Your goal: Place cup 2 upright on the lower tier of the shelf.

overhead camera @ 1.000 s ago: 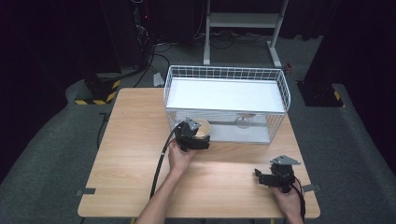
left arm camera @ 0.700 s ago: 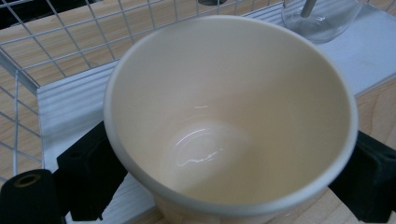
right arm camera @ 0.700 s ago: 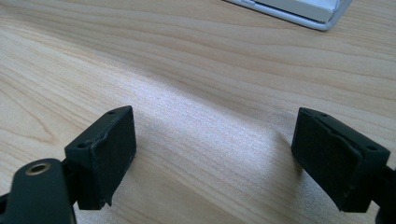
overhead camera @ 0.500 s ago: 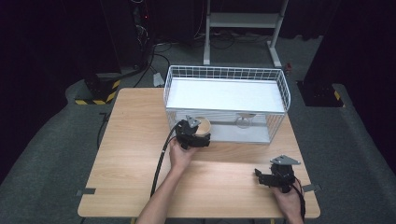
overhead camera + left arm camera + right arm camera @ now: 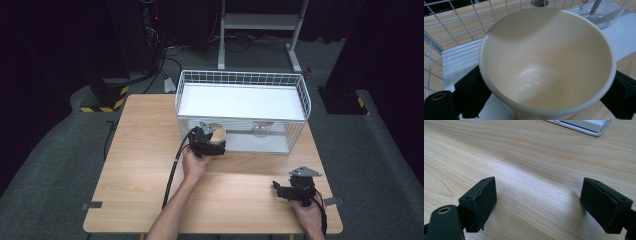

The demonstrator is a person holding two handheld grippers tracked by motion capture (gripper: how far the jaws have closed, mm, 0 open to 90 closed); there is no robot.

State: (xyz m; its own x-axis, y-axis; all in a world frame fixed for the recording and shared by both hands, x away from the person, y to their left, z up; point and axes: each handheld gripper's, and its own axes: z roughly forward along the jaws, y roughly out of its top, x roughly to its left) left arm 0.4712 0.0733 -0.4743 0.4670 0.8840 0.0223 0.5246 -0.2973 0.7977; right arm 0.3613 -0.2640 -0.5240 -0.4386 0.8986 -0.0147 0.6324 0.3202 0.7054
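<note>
The left tongs (image 5: pixel 214 144) are pinching a cream cup (image 5: pixel 217 134), one jaw pressing on each side of its wall; in the left gripper view the cup (image 5: pixel 546 62) is empty and tipping its mouth toward the camera. It is sitting at the near wall of the white wire basket (image 5: pixel 305 100), at about 12 o'clock from the left hand (image 5: pixel 192 164), with a clear glass (image 5: pixel 260 129) standing inside the basket toward 3 o'clock of it. The right tongs (image 5: pixel 286 192) are resting spread and empty over the bare tabletop (image 5: pixel 145 150), at about 4 o'clock from the cup.

To do this step well, I judge that the person should be keeping the squeeze even so the tapered wall is not slipping, levelling the rim, and steering wide of the wire and the glass.
</note>
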